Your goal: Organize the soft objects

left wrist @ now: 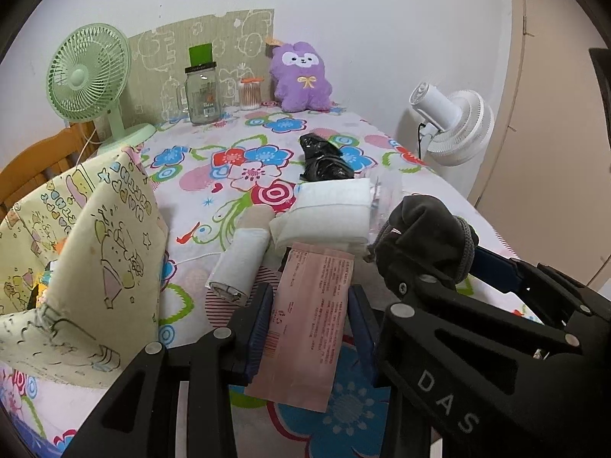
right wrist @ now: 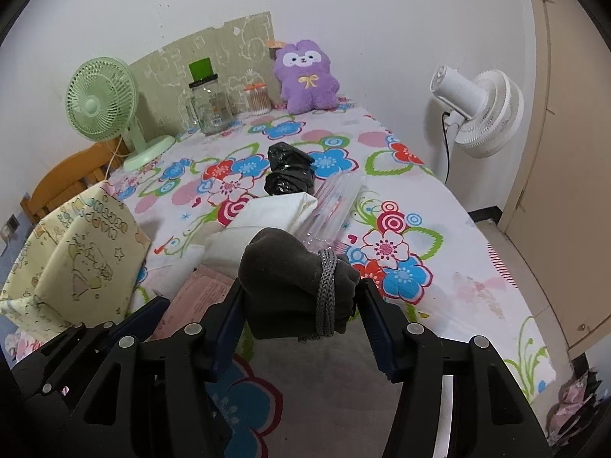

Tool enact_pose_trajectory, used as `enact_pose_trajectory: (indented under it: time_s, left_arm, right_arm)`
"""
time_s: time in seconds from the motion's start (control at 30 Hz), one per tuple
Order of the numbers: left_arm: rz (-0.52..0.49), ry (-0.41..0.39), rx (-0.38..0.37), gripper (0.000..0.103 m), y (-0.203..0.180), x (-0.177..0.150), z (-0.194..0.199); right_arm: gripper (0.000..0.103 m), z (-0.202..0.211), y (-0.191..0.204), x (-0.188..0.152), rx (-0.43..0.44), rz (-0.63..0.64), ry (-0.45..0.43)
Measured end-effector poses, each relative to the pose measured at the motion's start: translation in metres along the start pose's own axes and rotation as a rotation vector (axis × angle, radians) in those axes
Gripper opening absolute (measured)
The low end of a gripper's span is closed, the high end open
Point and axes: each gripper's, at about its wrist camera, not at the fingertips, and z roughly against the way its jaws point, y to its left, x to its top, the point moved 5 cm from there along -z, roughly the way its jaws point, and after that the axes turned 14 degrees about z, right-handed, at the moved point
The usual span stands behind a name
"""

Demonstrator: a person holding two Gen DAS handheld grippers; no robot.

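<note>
The left claw [left wrist: 311,328] pinches a flat pink packet [left wrist: 305,324] between its blue pads, held above the flowered worktop [right wrist: 439,229]. The right claw [right wrist: 301,305] grips a dark grey cloth bundle [right wrist: 294,282] bound with grey cord. Just beyond lie a white paper roll [left wrist: 238,263] and folded white cloth [left wrist: 328,213], with a yellow fabric bag [left wrist: 88,252] to the left. Farther off rests a crumpled black plastic bag [right wrist: 288,173]. By the wall stand a purple plush [right wrist: 307,76], a glass jar [left wrist: 202,93] and a green fan [left wrist: 89,72].
</note>
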Motion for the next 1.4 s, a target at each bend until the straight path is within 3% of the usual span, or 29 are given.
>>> enact_pose_trajectory:
  time_s: [0.97, 1.4]
  left_arm:
    - [-0.031, -0.123, -0.047, 0.041, -0.024, 0.034, 0.084]
    - [-0.032, -0.126, -0.064, 0.041, -0.023, 0.053, 0.094]
  right_arm:
    - [0.061, 0.098, 0.000, 0.039, -0.073, -0.009, -0.141]
    - [0.061, 0.111, 0.004, 0.062, -0.067, 0.007, -0.165]
